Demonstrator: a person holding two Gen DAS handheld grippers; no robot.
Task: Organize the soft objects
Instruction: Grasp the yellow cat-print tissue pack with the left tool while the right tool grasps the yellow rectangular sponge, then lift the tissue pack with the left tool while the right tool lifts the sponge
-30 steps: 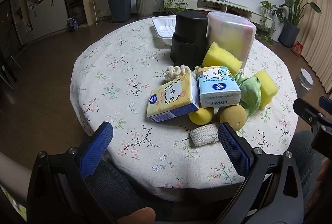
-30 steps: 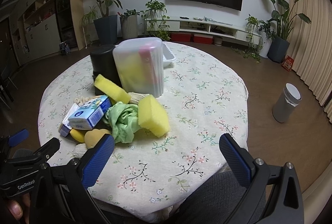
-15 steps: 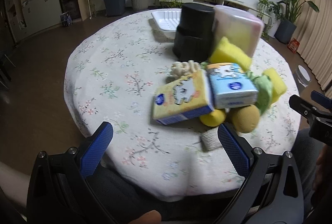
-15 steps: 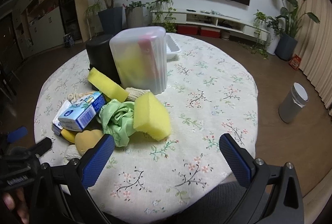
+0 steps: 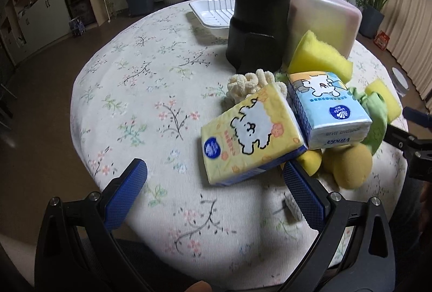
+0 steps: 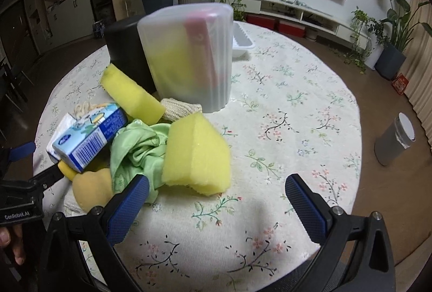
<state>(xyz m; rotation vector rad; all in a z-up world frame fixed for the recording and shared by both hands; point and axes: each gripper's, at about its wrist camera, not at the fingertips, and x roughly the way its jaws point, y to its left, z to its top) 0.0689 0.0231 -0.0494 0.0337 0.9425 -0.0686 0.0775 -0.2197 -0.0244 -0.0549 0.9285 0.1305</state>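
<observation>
1. the left gripper (image 5: 214, 185) hung over the near edge of the counter (image 5: 151, 92), its jaws spread wide and holding nothing; the right gripper (image 6: 216, 200) was likewise spread and empty over the near edge.
2. just beyond the left gripper lay the yellow tissue pack (image 5: 251, 136), tilted, its far side propped against the heap. it looked the likely first pick. a good grasp would close across its short sides, gently, since the pack would squash.
3. beside it the blue tissue pack (image 5: 328, 108) rested on a round sponge (image 5: 349, 166) and a yellow ball (image 5: 313, 161). lifting the yellow pack carelessly could set these rolling toward the near edge.
4. nearest the right gripper sat a yellow sponge block (image 6: 197, 154), touching the green cloth (image 6: 135, 148). it should be pinched lightly at mid-body so the cloth was not dragged along.
5. farther in, a second yellow sponge (image 5: 318, 58) leaned on the heap beside a cream knitted piece (image 5: 251, 84).
6. toward the middle of the counter stood the black container (image 5: 257, 27) and the translucent bin (image 6: 189, 54), touching; a white tray (image 5: 213, 13) lay at the far edge.
</observation>
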